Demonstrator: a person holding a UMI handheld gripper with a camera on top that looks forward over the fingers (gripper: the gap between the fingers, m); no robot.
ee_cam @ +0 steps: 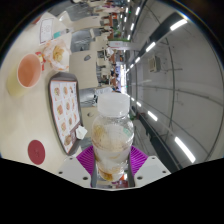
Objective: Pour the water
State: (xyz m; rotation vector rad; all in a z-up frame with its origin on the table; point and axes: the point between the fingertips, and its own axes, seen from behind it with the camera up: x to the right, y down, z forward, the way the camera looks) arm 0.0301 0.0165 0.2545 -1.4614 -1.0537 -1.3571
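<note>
— Long pale table (30,115), bright strip lights overhead. Where's the water?

— In the bottle (112,135), clamped between the gripper (113,168) fingers.

— Risk?

— Tilt too fast and it splashes the menu card (66,108).

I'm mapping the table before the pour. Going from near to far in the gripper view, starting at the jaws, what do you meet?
Gripper, its jaws shut on the clear water bottle with white cap → the menu card with food photos → the orange bowl → the folded paper packet.
</note>
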